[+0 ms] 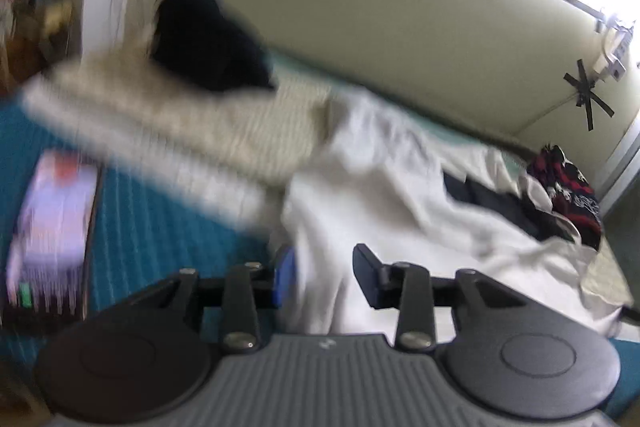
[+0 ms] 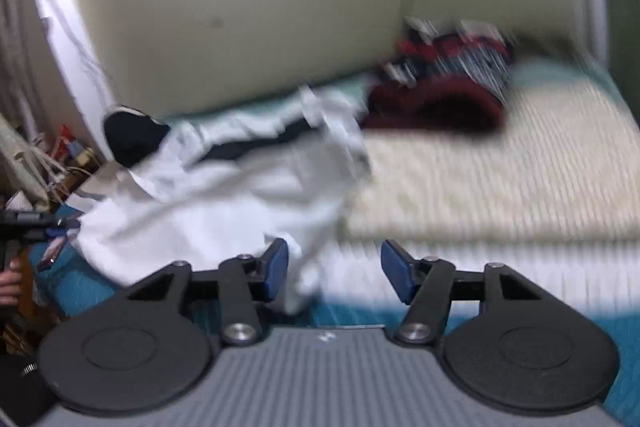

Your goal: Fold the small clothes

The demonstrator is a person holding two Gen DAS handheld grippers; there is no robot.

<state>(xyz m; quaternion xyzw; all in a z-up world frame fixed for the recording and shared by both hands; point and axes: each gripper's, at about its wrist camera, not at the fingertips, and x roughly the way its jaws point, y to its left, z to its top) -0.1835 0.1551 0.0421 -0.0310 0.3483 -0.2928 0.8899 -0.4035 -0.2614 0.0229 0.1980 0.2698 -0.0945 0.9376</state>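
A white garment [image 1: 380, 179] lies crumpled on the bed, with a dark patch near its far side. My left gripper [image 1: 324, 277] is open, and a fold of the white cloth hangs between its jaws. In the right wrist view the same white garment [image 2: 224, 195] spreads to the left. My right gripper [image 2: 334, 269] is open, with a corner of the cloth by its left finger [image 2: 276, 269]. Both views are blurred by motion.
A cream ribbed blanket [image 2: 500, 179] covers the bed over a teal sheet [image 1: 152, 227]. A red and black patterned cloth [image 2: 440, 83] lies by the far wall. A black garment [image 1: 208, 43] sits at the back left. A flat printed packet [image 1: 52, 223] lies on the left.
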